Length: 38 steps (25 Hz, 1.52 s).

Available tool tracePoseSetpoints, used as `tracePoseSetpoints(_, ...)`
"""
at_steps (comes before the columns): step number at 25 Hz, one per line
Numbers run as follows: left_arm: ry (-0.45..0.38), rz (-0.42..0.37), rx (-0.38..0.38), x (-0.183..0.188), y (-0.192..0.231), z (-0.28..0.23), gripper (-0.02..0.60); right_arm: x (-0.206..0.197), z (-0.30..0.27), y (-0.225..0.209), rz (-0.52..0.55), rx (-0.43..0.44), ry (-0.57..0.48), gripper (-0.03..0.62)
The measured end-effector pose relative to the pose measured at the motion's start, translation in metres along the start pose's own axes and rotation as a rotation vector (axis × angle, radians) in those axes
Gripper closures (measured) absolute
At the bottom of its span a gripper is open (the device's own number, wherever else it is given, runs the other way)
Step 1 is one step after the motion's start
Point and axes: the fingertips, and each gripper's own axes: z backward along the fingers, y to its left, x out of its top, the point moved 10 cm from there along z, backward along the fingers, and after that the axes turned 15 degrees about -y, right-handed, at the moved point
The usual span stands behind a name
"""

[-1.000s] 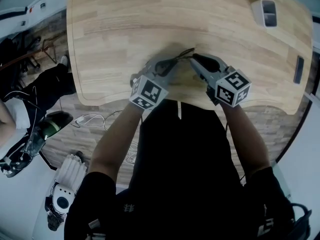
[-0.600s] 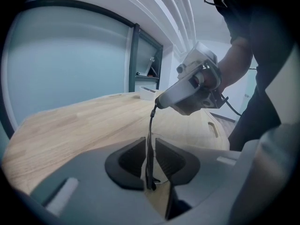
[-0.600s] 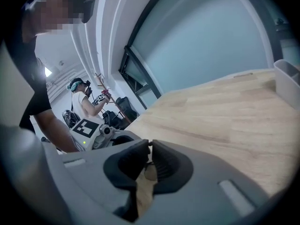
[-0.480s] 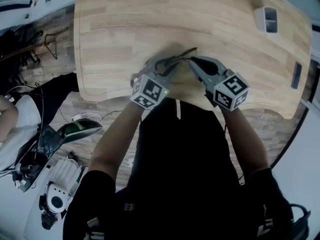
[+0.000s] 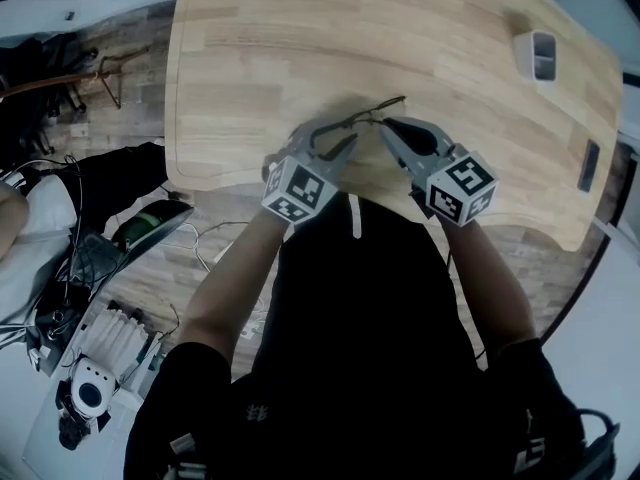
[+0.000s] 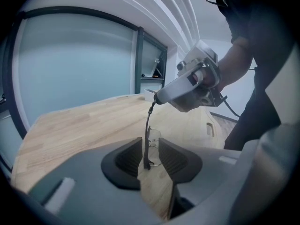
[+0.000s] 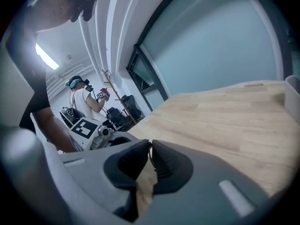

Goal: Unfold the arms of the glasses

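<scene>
Glasses [image 5: 352, 118] span the gap between both grippers' fingertips, over the wooden table [image 5: 300, 28]. Right gripper [image 7: 150, 154] is clamped on the temple arm [image 6: 149, 123] tip. Left gripper [image 6: 150, 154] jaws are narrow and opening, the arm's hinge end between the pads.

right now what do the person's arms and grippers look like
The left gripper and right gripper have smooth grey shells with dark ribbed pads on the jaws, and each carries a white cube of black square markers. A dark cable trails from the right one. The left jaws are opening, the glasses' arm between them. The person wears black short sleeves.
</scene>
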Motion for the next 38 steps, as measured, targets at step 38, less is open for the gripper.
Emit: tracePoseSetpoints(38, -0.023, 0.075, 0.121, -0.025, -0.023, 0.069, 0.465, -0.001, -0.046, 0.081, 0.094, 0.203, 0.086, 0.556)
